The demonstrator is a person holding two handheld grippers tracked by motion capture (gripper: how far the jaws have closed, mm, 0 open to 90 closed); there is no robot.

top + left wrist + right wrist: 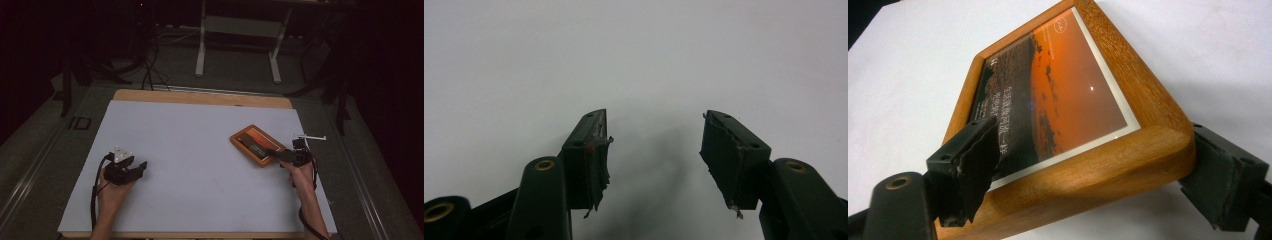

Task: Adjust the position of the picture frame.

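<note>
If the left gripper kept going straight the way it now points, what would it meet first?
Probably nothing but the white table surface. The left gripper stands open with nothing between its jaws, and its own view shows bare white ahead; how steeply it points down is unclear.

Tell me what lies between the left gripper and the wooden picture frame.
Nothing: in the high view only bare white table surface stretches from the left gripper to the wooden picture frame, which the right gripper grips at its near edge.
</note>
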